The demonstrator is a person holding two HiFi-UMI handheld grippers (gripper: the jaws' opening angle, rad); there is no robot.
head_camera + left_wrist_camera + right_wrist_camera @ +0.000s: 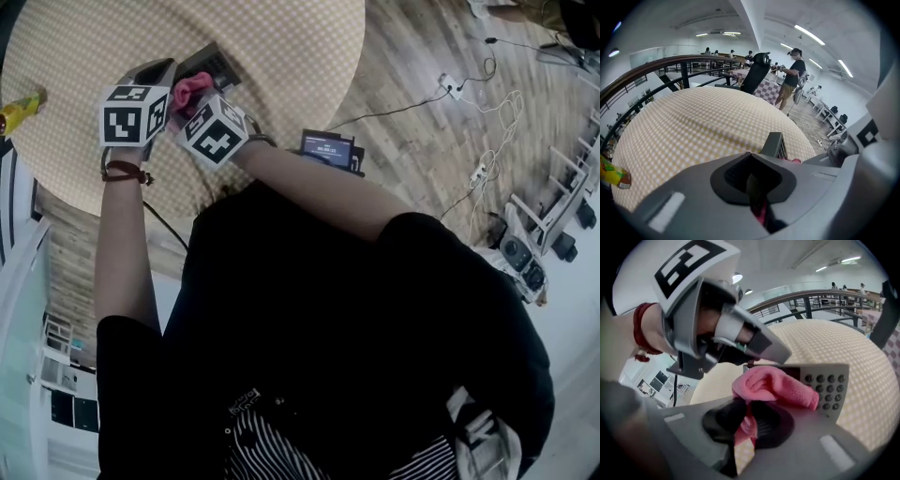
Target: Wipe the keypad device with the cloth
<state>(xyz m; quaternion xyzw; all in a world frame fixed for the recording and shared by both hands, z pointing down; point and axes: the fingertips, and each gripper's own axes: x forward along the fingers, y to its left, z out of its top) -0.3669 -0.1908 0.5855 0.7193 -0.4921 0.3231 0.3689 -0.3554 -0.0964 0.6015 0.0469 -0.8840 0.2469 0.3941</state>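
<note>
Your right tool (pixel 743 425) is clenched on the pink cloth (pixel 773 385), which is pressed against the keypad (pixel 828 386) beside its keys. Your left tool (pixel 754 187) grips the keypad's edge over the bench (pixel 820 341).

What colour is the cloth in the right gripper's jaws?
Pink: a soft pink cloth, clearest in the right gripper view.

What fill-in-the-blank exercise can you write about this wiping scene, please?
1. The right hand-held gripper is shut on a ___ fabric cloth.
2. The left hand-held gripper grips the ___ rectangular keypad device.
3. The beige checked table has a ___ shape.
Missing words: pink; grey; round.
</note>
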